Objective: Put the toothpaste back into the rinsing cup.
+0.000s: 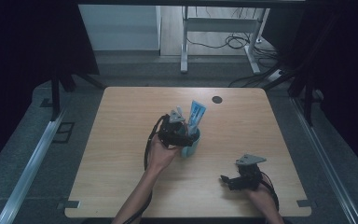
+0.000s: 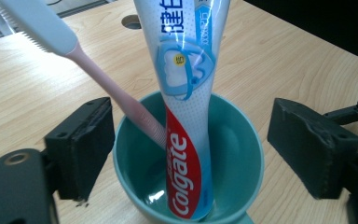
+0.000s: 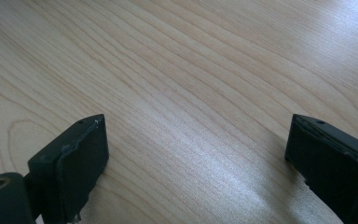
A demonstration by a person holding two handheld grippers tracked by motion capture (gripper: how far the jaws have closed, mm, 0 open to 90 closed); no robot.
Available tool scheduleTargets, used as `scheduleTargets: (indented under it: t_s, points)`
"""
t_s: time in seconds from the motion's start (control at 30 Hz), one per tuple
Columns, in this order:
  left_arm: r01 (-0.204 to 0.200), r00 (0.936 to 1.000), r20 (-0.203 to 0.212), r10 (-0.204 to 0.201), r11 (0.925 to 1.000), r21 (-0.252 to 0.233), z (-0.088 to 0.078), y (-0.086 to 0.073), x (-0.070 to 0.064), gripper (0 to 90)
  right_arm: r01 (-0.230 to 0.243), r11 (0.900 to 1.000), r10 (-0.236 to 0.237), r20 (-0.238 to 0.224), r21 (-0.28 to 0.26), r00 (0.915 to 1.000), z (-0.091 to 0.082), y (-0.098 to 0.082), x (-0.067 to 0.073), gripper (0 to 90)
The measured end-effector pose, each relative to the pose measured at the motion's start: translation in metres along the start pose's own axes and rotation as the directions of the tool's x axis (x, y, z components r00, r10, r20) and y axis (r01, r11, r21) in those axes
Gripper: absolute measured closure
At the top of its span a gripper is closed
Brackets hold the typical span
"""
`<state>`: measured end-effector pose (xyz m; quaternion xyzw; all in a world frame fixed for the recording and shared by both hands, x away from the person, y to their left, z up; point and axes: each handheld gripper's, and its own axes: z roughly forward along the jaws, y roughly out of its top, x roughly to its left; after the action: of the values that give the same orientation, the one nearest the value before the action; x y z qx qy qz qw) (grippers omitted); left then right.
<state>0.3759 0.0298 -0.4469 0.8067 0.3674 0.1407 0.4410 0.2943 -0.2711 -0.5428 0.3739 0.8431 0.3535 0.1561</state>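
Overhead, the left gripper (image 1: 179,130) sits at the teal cup (image 1: 191,145) mid-table, toothpaste tube (image 1: 196,116) leaning out of it; the right gripper (image 1: 235,179) rests near the table's (image 1: 121,140) front edge, well apart. Down the left gripper's view, jaws spread either side of the cup (image 2: 242,140), clamping nothing; tube (image 2: 186,116) and toothbrush (image 2: 98,70) lean inside. Risk: a careless withdrawal clips the rim or a handle and tips the top-heavy load. Right gripper's view: jaws apart over bare wood (image 3: 191,84), idle.
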Motion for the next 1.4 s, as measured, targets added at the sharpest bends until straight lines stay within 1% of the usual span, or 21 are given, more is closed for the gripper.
scheduleTargets:
  t_s: [0.07, 0.17, 0.2, 0.37, 0.5, 0.67, 0.77, 0.93, 1.07, 1.17, 1.3, 1.4]
  points:
    - [-0.001, 1.0, -0.008, 0.001, 0.9999, 0.012, -0.003, 0.0, 0.0, 14.1, 0.0, 1.0, 0.0, 0.0, 0.0, 1.0, 0.0, 0.0, 0.0, 5.5]
    - [-0.006, 1.0, -0.005, 0.006, 0.9998, 0.018, -0.006, -0.001, -0.001, 10.1, 0.0, 1.0, 0.0, 0.0, 0.0, 1.0, 0.0, 0.0, 0.0, 5.5]
    - [-0.018, 0.9998, -0.007, 0.018, 0.9995, 0.028, -0.007, -0.001, -0.001, 8.8, 0.0, 1.0, 0.0, 0.0, 0.0, 1.0, 0.0, 0.0, 0.0, 5.5]
    - [-0.029, 0.9995, -0.008, 0.029, 0.9991, 0.032, -0.014, -0.002, -0.002, 3.6, 0.0, 1.0, 0.0, 0.0, 0.001, 1.0, 0.0, 0.0, 0.0, 5.5]
    - [-0.032, 0.9994, -0.009, 0.033, 0.9992, 0.024, -0.019, -0.004, -0.002, 2.2, 0.001, 1.0, -0.001, 0.0, 0.0, 1.0, 0.0, 0.0, 0.0, 5.5]
    - [-0.055, 0.9982, -0.022, 0.056, 0.9981, 0.03, -0.024, -0.008, -0.002, 0.0, 0.001, 1.0, -0.001, 0.0, 0.0, 1.0, 0.0, 0.0, 0.0, 5.5]
    - [-0.053, 0.9982, -0.025, 0.054, 0.9983, 0.026, -0.027, -0.012, -0.003, 0.0, 0.001, 1.0, -0.001, 0.0, 0.0, 1.0, 0.0, 0.0, 0.0, 5.5]
    - [-0.063, 0.9977, -0.022, 0.064, 0.9972, 0.041, -0.032, -0.018, 0.0, 0.0, 0.001, 1.0, -0.001, 0.001, 0.0, 1.0, 0.0, 0.0, 0.0, 5.5]
    - [-0.051, 0.9986, -0.014, 0.051, 0.9981, 0.035, -0.037, -0.025, 0.003, 0.0, 0.001, 1.0, -0.001, 0.001, 0.0, 1.0, 0.0, 0.0, 0.0, 5.5]
    - [-0.032, 0.9994, -0.013, 0.032, 0.9991, 0.027, -0.042, -0.033, 0.006, 0.0, 0.0, 1.0, 0.0, 0.0, 0.0, 1.0, 0.0, 0.0, 0.0, 5.5]
    - [-0.022, 0.9997, -0.012, 0.022, 0.9995, 0.021, -0.049, -0.042, 0.009, 0.0, 0.0, 1.0, 0.0, 0.001, 0.0, 1.0, 0.0, 0.0, 0.0, 5.5]
    - [-0.009, 0.9999, -0.014, 0.009, 0.9999, 0.007, -0.054, -0.049, 0.012, 0.0, 0.0, 1.0, 0.0, 0.001, -0.001, 1.0, 0.0, 0.0, 0.0, 5.5]
